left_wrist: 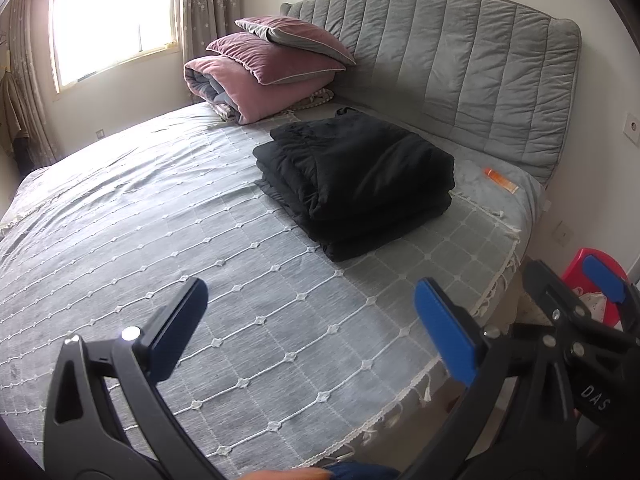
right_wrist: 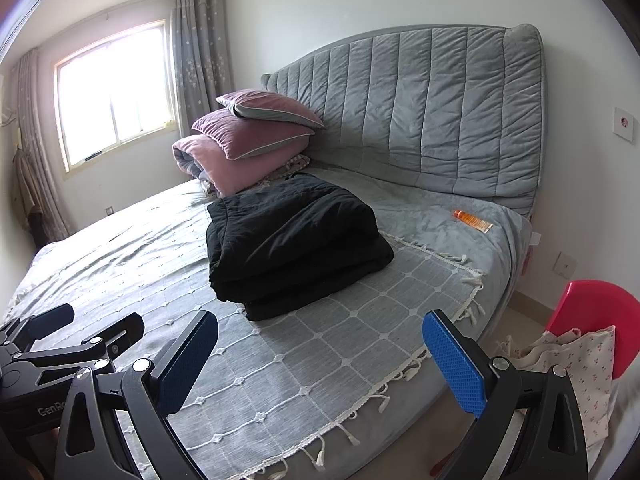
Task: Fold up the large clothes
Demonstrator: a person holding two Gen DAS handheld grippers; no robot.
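A large black garment (left_wrist: 356,184) lies folded in a thick stack on the grey bedspread (left_wrist: 160,240), near the headboard; it also shows in the right wrist view (right_wrist: 296,244). My left gripper (left_wrist: 312,328) is open and empty, held over the bed's near edge, well short of the stack. My right gripper (right_wrist: 320,364) is open and empty, also over the near edge. The right gripper shows at the right of the left wrist view (left_wrist: 568,280), and the left gripper at the lower left of the right wrist view (right_wrist: 76,328).
Pink pillows and a rolled quilt (left_wrist: 260,76) are stacked at the bed's far corner by the window. An orange tube (right_wrist: 472,220) lies near the padded headboard (right_wrist: 420,112). A red stool (right_wrist: 592,320) with floral cloth (right_wrist: 576,368) stands on the floor to the right.
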